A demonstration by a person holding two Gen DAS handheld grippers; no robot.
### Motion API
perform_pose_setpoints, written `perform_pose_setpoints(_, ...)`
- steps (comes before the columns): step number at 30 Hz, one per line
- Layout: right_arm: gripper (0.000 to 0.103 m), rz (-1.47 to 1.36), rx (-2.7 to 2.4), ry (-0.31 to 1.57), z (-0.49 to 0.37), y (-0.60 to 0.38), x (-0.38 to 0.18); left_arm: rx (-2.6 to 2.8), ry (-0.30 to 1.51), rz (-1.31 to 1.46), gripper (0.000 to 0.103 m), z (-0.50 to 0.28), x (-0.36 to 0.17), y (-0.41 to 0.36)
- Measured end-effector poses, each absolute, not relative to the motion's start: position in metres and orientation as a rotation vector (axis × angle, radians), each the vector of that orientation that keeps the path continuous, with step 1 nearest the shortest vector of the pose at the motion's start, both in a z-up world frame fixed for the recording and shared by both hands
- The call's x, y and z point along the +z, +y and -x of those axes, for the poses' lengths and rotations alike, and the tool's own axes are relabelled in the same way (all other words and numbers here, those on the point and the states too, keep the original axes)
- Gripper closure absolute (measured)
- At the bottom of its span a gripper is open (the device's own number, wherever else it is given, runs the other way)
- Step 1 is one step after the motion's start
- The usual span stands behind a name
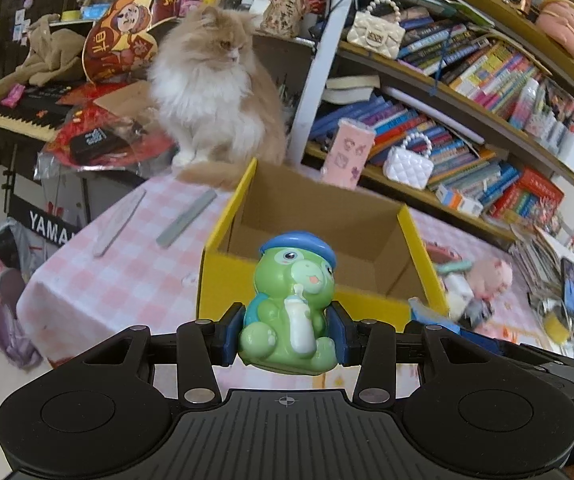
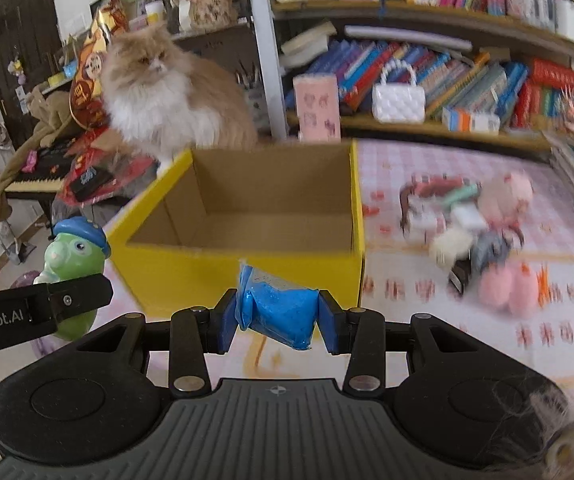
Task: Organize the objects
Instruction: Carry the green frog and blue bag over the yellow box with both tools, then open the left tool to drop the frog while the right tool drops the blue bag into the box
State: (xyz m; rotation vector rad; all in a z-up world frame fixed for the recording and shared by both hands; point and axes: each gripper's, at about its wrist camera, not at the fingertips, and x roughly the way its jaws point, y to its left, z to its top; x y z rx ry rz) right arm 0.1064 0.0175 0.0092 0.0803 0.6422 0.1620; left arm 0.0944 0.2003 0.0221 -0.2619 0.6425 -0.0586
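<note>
My left gripper (image 1: 287, 338) is shut on a green toy animal (image 1: 293, 304) with a blue cap and a baby bottle, held just in front of the open yellow cardboard box (image 1: 223, 280). The toy also shows at the left of the right wrist view (image 2: 73, 256), with the left gripper's finger across it. My right gripper (image 2: 279, 326) is shut on a blue plastic packet (image 2: 279, 308), held before the box's near wall (image 2: 215, 276). The box looks empty inside.
A fluffy orange-and-white cat (image 1: 211, 92) sits on the pink checked table (image 1: 127, 264) behind the box. A pile of small toys and a pink plush (image 2: 499, 216) lies right of the box. Two grey strips (image 1: 185, 218) lie left. Bookshelves (image 1: 467, 92) stand behind.
</note>
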Motion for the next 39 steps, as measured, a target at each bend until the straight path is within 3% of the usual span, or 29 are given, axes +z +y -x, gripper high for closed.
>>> perform_pose_setpoints(8,0.064,0.013,0.205,0.574,-0.172,0.02,0.009,-0.017,0.612,0.226,0.06,-0.151,0.025,0.188)
perform_pose_setpoints(17,0.064,0.163,0.315,0.67,-0.241,0.033,-0.032,0.023,0.679,0.17,0.06,-0.198,0.005,0.167)
perform_pose_setpoints(33,0.065,0.365,0.451,0.707,-0.296,0.015,-0.039,0.056,0.766,0.121,0.059,-0.248,-0.018,0.141)
perform_pose_setpoints(36,0.064,0.373,0.461,0.71,-0.297,0.015,-0.039,0.077,0.767,0.112,0.056,-0.25,-0.018,0.141)
perform_pose_setpoints(38,0.058,0.364,0.468,0.716,-0.297,0.015,-0.038,0.086,0.76,0.112,0.05,-0.251,-0.017,0.142)
perform_pose_setpoints(39,0.054,0.357,0.467,0.711,-0.296,0.014,-0.037,0.089,0.753,0.117,0.042,-0.25,-0.016,0.143)
